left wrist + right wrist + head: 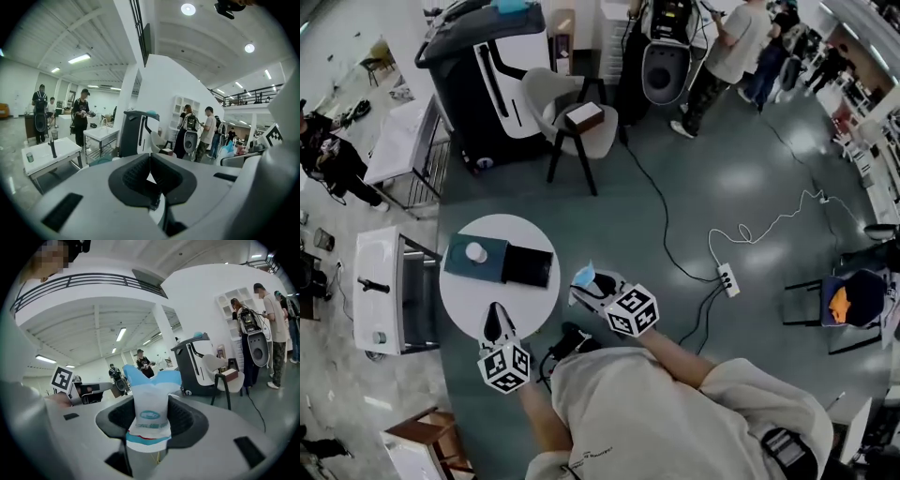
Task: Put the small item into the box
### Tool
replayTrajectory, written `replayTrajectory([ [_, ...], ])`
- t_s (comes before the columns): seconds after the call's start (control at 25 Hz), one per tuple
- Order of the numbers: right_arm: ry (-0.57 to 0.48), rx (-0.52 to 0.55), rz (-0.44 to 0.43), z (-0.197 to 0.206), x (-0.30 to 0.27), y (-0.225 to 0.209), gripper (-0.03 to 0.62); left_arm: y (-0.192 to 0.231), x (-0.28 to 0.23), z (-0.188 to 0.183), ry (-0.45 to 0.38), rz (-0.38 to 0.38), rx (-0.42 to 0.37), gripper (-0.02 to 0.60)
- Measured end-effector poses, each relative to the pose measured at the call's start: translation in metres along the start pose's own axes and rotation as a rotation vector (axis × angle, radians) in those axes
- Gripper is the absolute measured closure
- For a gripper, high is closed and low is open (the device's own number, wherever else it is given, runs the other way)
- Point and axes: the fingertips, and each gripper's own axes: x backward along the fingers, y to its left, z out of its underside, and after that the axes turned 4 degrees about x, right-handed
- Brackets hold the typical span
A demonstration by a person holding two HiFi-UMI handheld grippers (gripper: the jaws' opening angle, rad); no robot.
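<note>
Right claw (pixel 151 423) clenched on a small, crinkly blue-and-white plastic sachet (pixel 150 414) - held just right of the round white bench (pixel 465 302), off its rim. Left claw (pixel 150 174) pressed shut on nothing, ribbed black pads meeting, over the bench's near edge. Farther in, a flat teal box (pixel 484 265) touching a matte black tray (pixel 528 267); small white disc (pixel 475 252) on the teal.

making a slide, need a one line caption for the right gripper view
Right gripper shut on a small blue-and-white packet, held upright between its jaws.
</note>
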Motion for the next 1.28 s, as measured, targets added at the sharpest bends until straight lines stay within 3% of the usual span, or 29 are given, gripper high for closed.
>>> replayTrajectory([
  [0.28, 0.0, -0.035, -0.059, -0.021, -0.063, -0.028, 0.371, 0.014, -0.042, -0.021, 0.013, -0.039, -0.042, 0.555],
  [0.56, 0.072, -0.027, -0.181, -0.049, -0.126, -0.065, 0.37, 0.029, -0.089, -0.027, 0.044, -0.168, 0.011, 0.557],
  [0.76, 0.141, 0.005, -0.398, -0.087, -0.203, -0.097, 0.372, 0.043, -0.136, -0.044, 0.003, -0.365, 0.109, 0.557],
  [0.96, 0.186, -0.003, -0.511, -0.125, -0.29, -0.121, 0.372, 0.073, -0.201, -0.073, -0.036, -0.447, 0.154, 0.555],
  [1.28, 0.46, 0.035, -0.783, -0.1, -0.355, -0.106, 0.37, 0.086, -0.21, -0.048, -0.024, -0.686, 0.259, 0.555],
])
